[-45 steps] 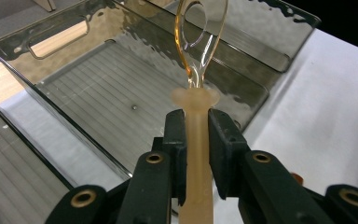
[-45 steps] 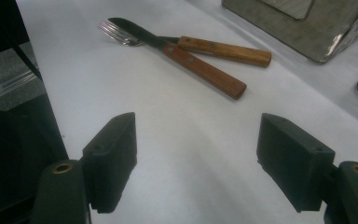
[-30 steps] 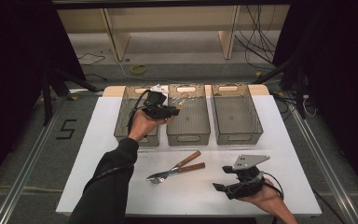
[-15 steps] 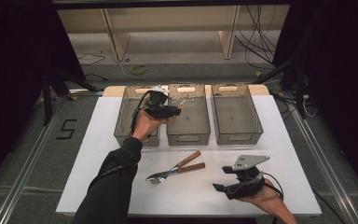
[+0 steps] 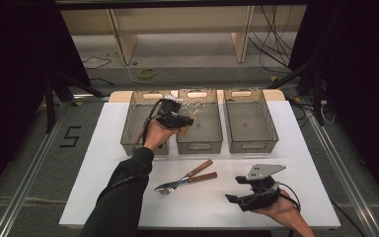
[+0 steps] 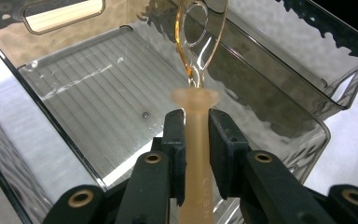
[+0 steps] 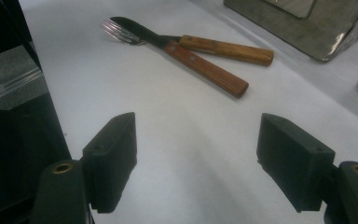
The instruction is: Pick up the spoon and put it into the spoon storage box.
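My left gripper [image 5: 186, 118] is shut on the pale handle of a clear plastic spoon [image 6: 197, 122]. Its see-through bowl [image 6: 201, 32] points away from the jaws. The spoon hangs above the ribbed floor of the middle grey bin [image 5: 205, 134], near its left wall. A wooden-handled knife [image 7: 200, 65] and fork [image 7: 223, 49] lie crossed on the white table, also seen from above as one pair [image 5: 187, 178]. My right gripper [image 7: 198, 140] stands open low over the table, a short way from the cutlery, with nothing between its jaws. From above, the right gripper [image 5: 237, 198] is at the front right.
Three smoky transparent bins stand side by side at the back of the white table [image 5: 103, 163]: left bin [image 5: 135, 126], middle one, right bin [image 5: 250, 121]. All look bare inside. A person's sleeve [image 5: 123, 192] reaches across the table's left half.
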`<act>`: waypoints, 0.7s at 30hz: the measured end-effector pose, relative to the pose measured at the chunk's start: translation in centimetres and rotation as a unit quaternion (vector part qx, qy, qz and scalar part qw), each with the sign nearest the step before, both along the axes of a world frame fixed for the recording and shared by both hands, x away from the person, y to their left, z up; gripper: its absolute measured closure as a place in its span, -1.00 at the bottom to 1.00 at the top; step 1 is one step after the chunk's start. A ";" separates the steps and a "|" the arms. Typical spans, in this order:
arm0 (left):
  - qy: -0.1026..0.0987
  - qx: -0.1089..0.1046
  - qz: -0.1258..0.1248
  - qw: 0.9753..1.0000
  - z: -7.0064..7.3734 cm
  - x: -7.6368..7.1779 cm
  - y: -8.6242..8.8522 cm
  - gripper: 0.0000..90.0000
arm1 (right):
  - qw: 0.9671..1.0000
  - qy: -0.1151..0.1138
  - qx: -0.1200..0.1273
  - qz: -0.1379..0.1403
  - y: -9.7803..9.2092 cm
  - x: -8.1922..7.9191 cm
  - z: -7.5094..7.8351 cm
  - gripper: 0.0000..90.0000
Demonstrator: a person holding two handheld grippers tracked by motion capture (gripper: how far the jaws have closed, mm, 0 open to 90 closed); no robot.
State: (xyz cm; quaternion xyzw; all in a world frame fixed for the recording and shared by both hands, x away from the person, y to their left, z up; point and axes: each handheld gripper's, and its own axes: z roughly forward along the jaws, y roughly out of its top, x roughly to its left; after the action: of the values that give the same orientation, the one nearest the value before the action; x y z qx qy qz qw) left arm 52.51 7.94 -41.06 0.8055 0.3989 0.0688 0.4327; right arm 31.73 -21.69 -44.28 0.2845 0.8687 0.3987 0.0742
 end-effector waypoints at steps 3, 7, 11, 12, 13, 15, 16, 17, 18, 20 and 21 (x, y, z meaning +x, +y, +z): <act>0.005 0.002 -0.003 1.000 -0.1 0.0 0.0 0.66 | 1.000 0.001 0.000 0.000 0.0 0.0 0.0 -0.34; 0.007 -0.007 0.002 1.000 0.0 0.0 0.3 0.43 | 1.000 0.000 0.001 0.000 0.0 0.0 0.0 -0.34; 0.010 -0.011 0.007 1.000 0.5 -0.2 0.7 0.22 | 1.000 0.000 0.000 -0.001 0.0 0.0 0.0 -0.34; 0.011 -0.014 0.008 1.000 0.6 -0.3 0.8 0.19 | 1.000 0.000 0.001 -0.001 0.0 0.0 0.0 -0.35; 0.009 -0.018 0.007 1.000 0.7 -0.4 0.9 0.16 | 1.000 0.000 0.001 0.000 0.0 0.0 0.0 -0.34; 0.008 -0.021 0.005 1.000 1.0 -0.7 1.2 0.08 | 1.000 0.000 0.001 -0.001 0.0 0.0 0.0 -0.34; 0.009 -0.022 0.002 1.000 1.1 -0.9 1.4 0.02 | 1.000 -0.001 0.002 -0.001 0.0 0.0 0.1 -0.34; 0.008 -0.022 0.001 1.000 1.1 -1.1 1.5 -0.03 | 1.000 -0.002 0.003 -0.002 0.0 0.0 0.1 -0.34; 0.007 -0.025 0.001 1.000 1.1 -1.3 1.6 -0.07 | 1.000 -0.002 0.003 -0.002 -0.1 0.0 0.1 -0.34; 0.010 -0.033 0.001 0.999 1.1 -1.8 2.1 -0.14 | 1.000 -0.002 0.003 -0.002 0.0 -0.1 0.1 -0.34; 0.009 -0.036 -0.002 0.999 1.1 -2.1 2.4 -0.18 | 1.000 -0.002 0.003 -0.001 0.0 -0.1 0.1 -0.35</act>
State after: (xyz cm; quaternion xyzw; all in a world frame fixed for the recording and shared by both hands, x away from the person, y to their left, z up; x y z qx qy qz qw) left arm 50.36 10.31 -39.92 0.7910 0.4034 0.0465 0.4577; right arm 31.67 -21.71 -44.15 0.2850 0.8670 0.4016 0.0761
